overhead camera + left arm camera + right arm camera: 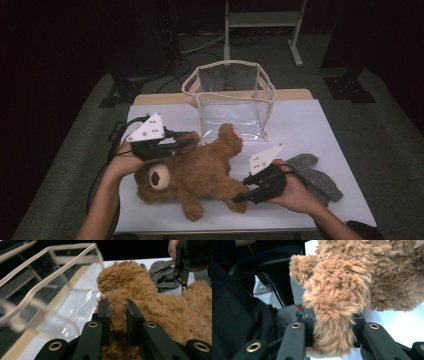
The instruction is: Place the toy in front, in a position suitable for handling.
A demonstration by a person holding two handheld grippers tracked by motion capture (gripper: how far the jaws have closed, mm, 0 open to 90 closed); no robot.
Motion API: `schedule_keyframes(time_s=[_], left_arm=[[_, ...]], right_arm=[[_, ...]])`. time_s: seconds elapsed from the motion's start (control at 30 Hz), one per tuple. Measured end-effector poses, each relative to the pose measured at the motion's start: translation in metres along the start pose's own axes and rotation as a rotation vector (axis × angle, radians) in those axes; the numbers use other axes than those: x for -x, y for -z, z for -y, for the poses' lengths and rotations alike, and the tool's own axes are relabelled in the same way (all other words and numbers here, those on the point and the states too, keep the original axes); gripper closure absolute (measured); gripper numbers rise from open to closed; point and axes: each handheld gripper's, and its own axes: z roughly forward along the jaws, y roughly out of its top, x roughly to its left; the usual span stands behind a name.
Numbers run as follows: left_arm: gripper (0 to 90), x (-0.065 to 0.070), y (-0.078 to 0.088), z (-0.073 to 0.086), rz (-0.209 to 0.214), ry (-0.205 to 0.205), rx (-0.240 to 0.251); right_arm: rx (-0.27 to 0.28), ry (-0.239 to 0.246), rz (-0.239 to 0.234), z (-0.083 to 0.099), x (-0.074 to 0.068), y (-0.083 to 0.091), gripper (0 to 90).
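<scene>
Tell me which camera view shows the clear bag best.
The high view: the clear bag stands whole and open-topped behind the teddy bear. The left gripper view gives just one near side and its cream rim, close and blurred. In the right gripper view I cannot make it out.

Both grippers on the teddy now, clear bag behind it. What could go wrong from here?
1. The left gripper pinches mostly fur on the teddy bear; it may slip.
2. The right gripper holds one thin limb, so the bear could sag or swing.
3. The clear bag looks floppy; its rim may fold on entry.
</scene>
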Motion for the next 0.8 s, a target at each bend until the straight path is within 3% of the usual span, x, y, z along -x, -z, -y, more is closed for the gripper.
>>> schedule_keyframes(time_s=[0.1,0.17,0.2,0.23,0.27,0.3,0.4,0.43,0.47,0.5,0.53,0.67,0.8], left_arm=[[77.7,0.002,-0.014,-0.011,0.032,-0.015,0.008],[77.7,0.006,-0.038,-0.024,0.083,-0.035,0.014],[77.7,0.006,-0.038,-0.024,0.083,-0.035,0.014],[77.7,0.007,-0.047,-0.028,0.099,-0.04,0.016],[77.6,0.011,-0.066,-0.034,0.138,-0.05,0.012],[77.5,0.012,-0.076,-0.035,0.158,-0.055,0.004],[77.4,0.015,-0.111,-0.033,0.211,-0.044,-0.03],[77.3,0.015,-0.111,-0.033,0.211,-0.044,-0.03],[77.0,0.017,-0.135,-0.027,0.24,-0.035,-0.063],[76.9,0.017,-0.135,-0.027,0.24,-0.035,-0.063],[76.7,0.019,-0.152,-0.019,0.271,-0.017,-0.072],[74.6,0.017,-0.16,-0.016,0.285,-0.006,-0.057],[58.7,0.014,-0.154,-0.018,0.281,-0.016,-0.071]], right_arm=[[-0.006,-0.004,0.023,0.007,-0.002,0.014,65.9],[-0.008,-0.031,0.055,0.023,-0.005,0.038,65.6],[-0.011,-0.039,0.065,0.029,-0.006,0.046,65.5],[-0.011,-0.039,0.065,0.029,-0.006,0.046,65.5],[-0.023,-0.055,0.094,0.046,-0.008,0.061,65.1],[-0.028,-0.063,0.102,0.051,-0.008,0.065,65.0],[-0.035,-0.113,0.116,0.077,-0.004,0.076,64.8],[-0.035,-0.113,0.116,0.077,-0.004,0.076,64.8],[-0.056,-0.155,0.133,0.097,0.002,0.075,64.6],[-0.067,-0.166,0.138,0.103,0.004,0.074,64.4],[-0.078,-0.183,0.146,0.111,0.007,0.071,64.1],[-0.045,-0.232,0.135,0.128,0.015,0.067,61.0],[-0.034,-0.235,0.138,0.13,0.016,0.07,48.9]])
